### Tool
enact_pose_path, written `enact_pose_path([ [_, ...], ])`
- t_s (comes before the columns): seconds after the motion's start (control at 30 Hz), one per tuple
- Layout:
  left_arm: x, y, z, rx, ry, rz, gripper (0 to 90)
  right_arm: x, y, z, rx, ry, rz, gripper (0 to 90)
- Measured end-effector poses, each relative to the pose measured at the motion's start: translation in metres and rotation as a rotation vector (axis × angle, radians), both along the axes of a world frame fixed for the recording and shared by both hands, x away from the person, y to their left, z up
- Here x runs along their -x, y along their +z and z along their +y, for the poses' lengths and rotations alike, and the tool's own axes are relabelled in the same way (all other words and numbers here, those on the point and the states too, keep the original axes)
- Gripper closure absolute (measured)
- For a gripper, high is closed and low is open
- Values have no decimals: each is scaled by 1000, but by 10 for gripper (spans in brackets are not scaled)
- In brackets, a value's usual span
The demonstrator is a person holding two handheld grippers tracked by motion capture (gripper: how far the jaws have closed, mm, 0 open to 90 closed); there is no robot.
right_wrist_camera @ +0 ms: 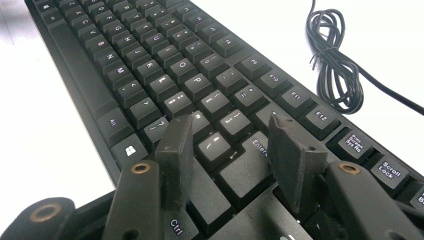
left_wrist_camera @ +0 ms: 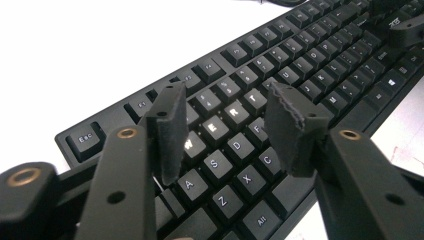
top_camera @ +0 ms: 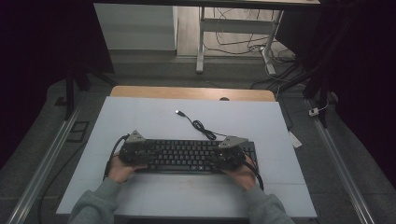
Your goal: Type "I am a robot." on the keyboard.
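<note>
A black keyboard lies flat on the pale table top, lengthwise across the near half of it, with both grippers hanging over its two ends. Its keys are dark with light lettering.

The left gripper hovers above the left block of letter keys. Its two black jaws stand apart with nothing between them; past the gap lie the W, E, R row and, nearer, A, S, D, then Z, X, C. The Esc key sits off to the left of the left jaw, at the keyboard's corner. No pad presses on a key.

The right gripper hovers over the keyboard's other end, jaws likewise apart and holding nothing. Between and just under them is the Enter key; a Ctrl key shows by the left jaw, and the Scroll Lock key lies to the right of the right jaw.

Beyond the right gripper, off the keyboard's far edge, its black cable lies in a loose coil on the table. In the high view the cable runs on to a USB plug lying farther from the person, well apart from both grippers.
</note>
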State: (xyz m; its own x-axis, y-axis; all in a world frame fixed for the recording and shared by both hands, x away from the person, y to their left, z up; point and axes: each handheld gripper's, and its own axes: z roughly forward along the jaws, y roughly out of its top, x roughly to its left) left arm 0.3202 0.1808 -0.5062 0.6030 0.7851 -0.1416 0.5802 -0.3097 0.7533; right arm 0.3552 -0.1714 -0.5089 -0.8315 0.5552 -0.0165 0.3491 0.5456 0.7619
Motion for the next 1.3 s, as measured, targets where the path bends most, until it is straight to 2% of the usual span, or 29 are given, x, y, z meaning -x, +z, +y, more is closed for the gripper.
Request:
enact_pose_path([
  [0.57,1,-1,1,-12,7,14,418,1,3,-1,-15,-2,-12,534],
  [0.83,1,-3,1,-23,9,19,397,2,8,3,-65,8,-11,544],
  [0.97,1,-3,0,-28,6,24,391,1,13,9,-95,22,-1,609],
  [1.1,1,-4,0,-34,4,28,384,-1,15,19,-107,51,1,772],
  [1.2,1,-4,0,-36,4,28,381,-3,17,27,-94,73,9,881],
  [1.3,1,-5,0,-39,6,29,378,-5,16,38,-84,93,13,896],
])
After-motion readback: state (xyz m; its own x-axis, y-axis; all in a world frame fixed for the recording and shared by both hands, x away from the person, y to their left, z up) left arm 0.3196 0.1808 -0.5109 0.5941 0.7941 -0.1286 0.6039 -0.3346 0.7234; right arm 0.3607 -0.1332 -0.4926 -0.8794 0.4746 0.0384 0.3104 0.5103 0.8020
